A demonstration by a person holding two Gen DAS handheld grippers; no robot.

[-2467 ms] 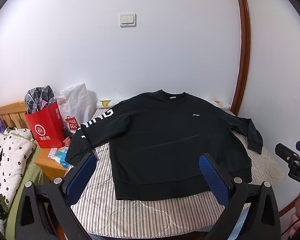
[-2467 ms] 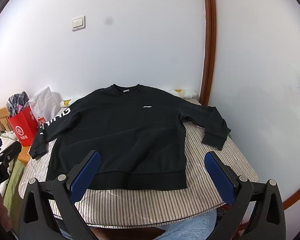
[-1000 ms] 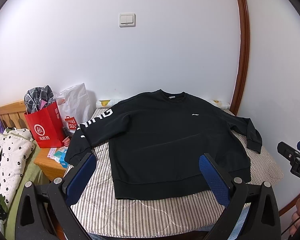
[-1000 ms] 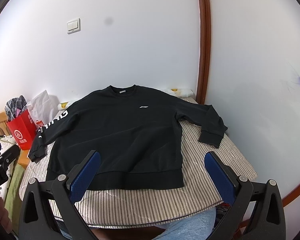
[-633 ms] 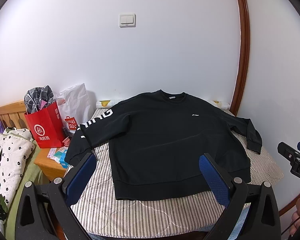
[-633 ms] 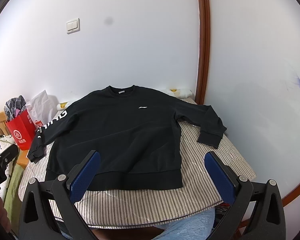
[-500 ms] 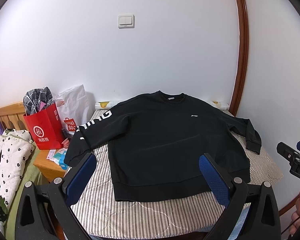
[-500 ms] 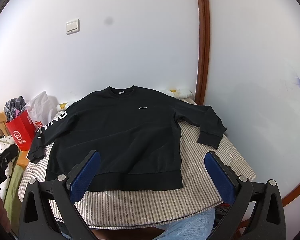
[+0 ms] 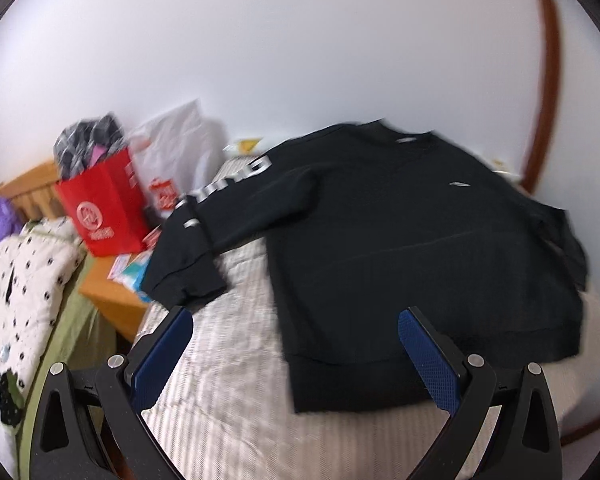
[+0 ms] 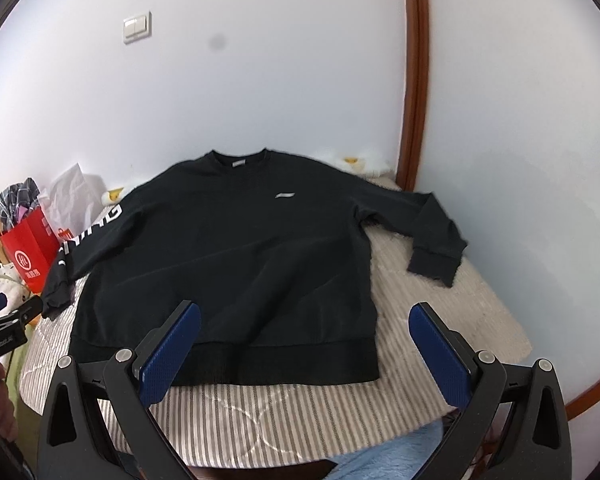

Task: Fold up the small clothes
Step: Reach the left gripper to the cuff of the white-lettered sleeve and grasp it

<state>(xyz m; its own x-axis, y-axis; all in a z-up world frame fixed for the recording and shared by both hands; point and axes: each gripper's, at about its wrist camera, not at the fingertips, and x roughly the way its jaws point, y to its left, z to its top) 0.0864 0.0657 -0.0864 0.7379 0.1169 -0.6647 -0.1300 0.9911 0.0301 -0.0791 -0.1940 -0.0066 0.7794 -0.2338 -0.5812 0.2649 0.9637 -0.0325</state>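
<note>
A black sweatshirt (image 10: 236, 248) lies flat, front up, on a striped bed (image 10: 284, 420), sleeves spread to both sides. It also shows in the left wrist view (image 9: 412, 240), blurred. Its left sleeve with white letters (image 9: 204, 224) hangs over the bed's left edge. Its right sleeve cuff (image 10: 436, 256) lies near the wall. My left gripper (image 9: 296, 344) is open and empty above the bed near the hem's left corner. My right gripper (image 10: 304, 340) is open and empty above the hem (image 10: 276, 360). The left gripper's body also shows in the right wrist view (image 10: 4, 328).
A red paper bag (image 9: 104, 208) and a white plastic bag (image 9: 176, 160) stand on a wooden bedside table (image 9: 112, 296) left of the bed. A dotted white quilt (image 9: 20, 280) lies further left. White walls close the back and right, with a brown trim (image 10: 414, 80).
My left gripper has swung forward and to the left toward the sweatshirt's left side; its view is now blurred. My right gripper has moved slightly closer to the hem.
</note>
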